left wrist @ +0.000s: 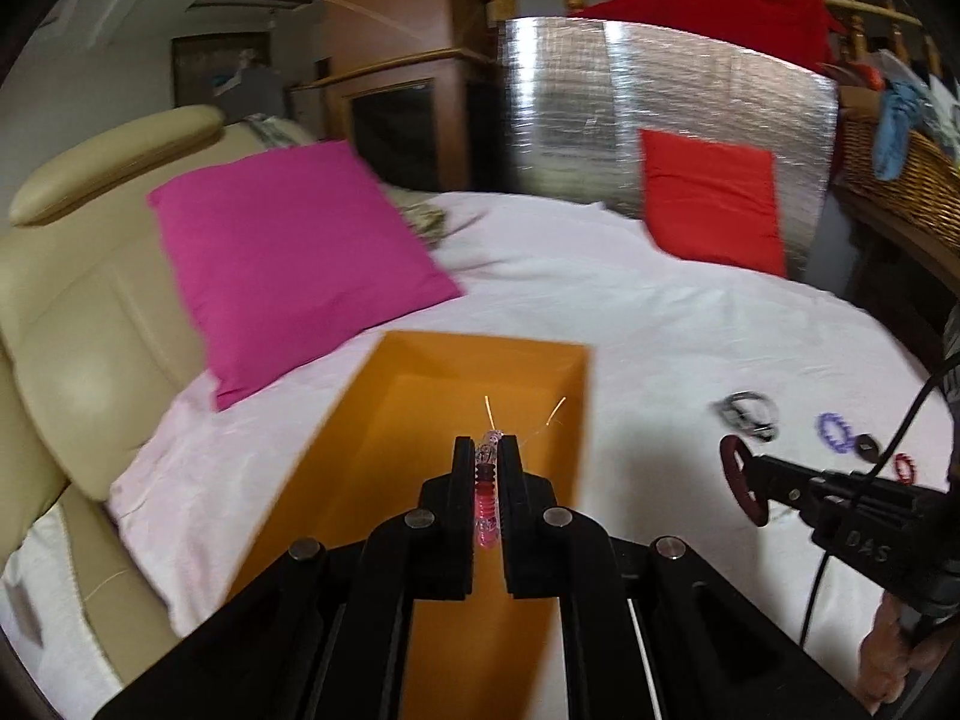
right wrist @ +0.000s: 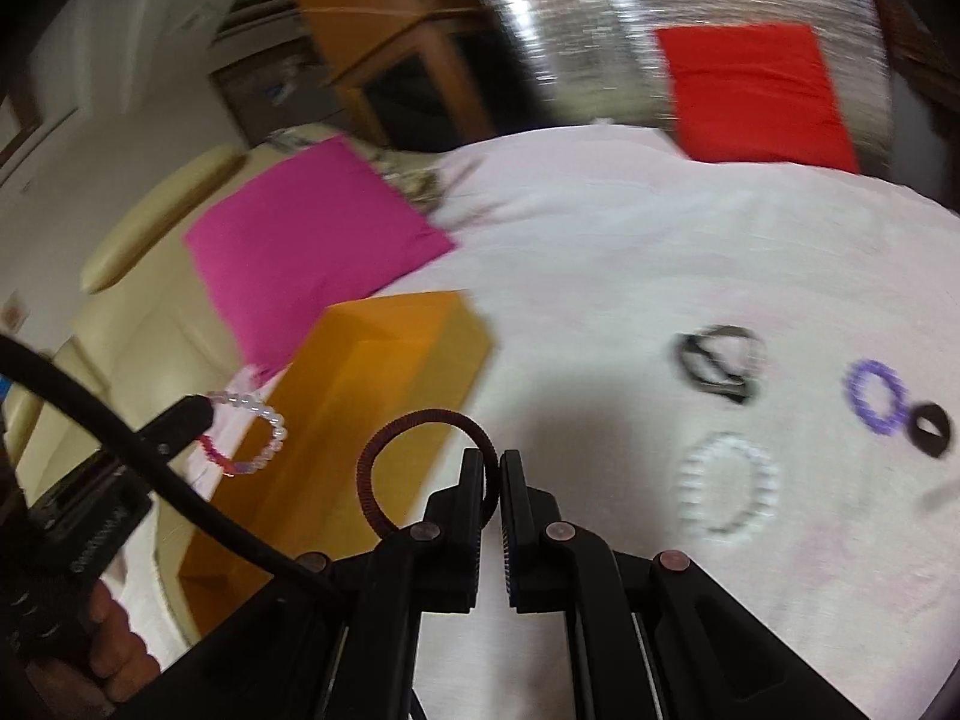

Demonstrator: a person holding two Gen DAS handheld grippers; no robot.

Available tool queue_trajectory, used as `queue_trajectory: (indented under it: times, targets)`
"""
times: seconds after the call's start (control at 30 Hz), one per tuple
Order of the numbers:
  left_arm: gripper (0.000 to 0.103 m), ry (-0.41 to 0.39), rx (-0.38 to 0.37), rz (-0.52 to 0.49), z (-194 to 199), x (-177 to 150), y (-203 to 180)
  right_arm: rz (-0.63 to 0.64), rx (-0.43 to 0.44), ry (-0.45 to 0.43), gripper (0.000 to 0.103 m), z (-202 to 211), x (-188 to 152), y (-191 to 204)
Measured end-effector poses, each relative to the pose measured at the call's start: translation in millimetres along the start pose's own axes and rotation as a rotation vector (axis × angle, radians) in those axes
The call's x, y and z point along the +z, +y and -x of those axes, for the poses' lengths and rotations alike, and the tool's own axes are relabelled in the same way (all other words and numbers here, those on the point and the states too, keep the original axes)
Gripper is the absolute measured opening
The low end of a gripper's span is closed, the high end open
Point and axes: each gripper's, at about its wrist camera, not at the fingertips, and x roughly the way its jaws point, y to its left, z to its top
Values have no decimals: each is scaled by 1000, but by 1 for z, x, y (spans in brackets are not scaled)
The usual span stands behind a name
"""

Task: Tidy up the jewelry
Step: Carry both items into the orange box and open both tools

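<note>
**Bracelets on the way to the box**

Bead bracelet (left wrist: 487, 489), pink and clear, pinched on edge in the left hand-held gripper (left wrist: 486, 450), over the near end of the orange box (left wrist: 372, 414). Dark red band (right wrist: 414, 468) clamped at one side in the right hand-held gripper (right wrist: 491, 468), loop standing out to the left, over the white bed cover (right wrist: 600, 252) just right of the box. Both pairs of jaws clenched tight on their loads.

To do it well: bring each loop fully inside the box walls before letting go, low enough not to bounce out. Better one at a time, left first since already over the opening, so as not to knock the two tools together. Mind the thin thread ends sticking out of the bead bracelet; likely to snag on a jaw at release.

Box open-topped; visible floor bare, near end hidden behind the gripper.

Waiting on the cover, well right of the box: black bracelet (right wrist: 720, 363), white bead bracelet (right wrist: 729, 489), purple ring (right wrist: 876, 396), small black piece (right wrist: 930, 429), and a small red ring (left wrist: 904, 468). Pink cushion (left wrist: 288, 258) beyond the box.
</note>
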Motion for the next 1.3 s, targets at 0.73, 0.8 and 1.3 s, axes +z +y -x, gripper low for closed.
queue_trajectory:
  times: [0.73, 0.8, 1.3]
  targets:
    - [7, 192, 54, 114, -53, -63, 77, 268, -17, 126, 8, -105, -7, 108]
    - [7, 201, 55, 119, -57, -65, 81, 285, -29, 127, 8, -111, -7, 111]
    - [7, 253, 59, 141, -77, -78, 89, 322, -74, 127, 8, -130, -11, 115]
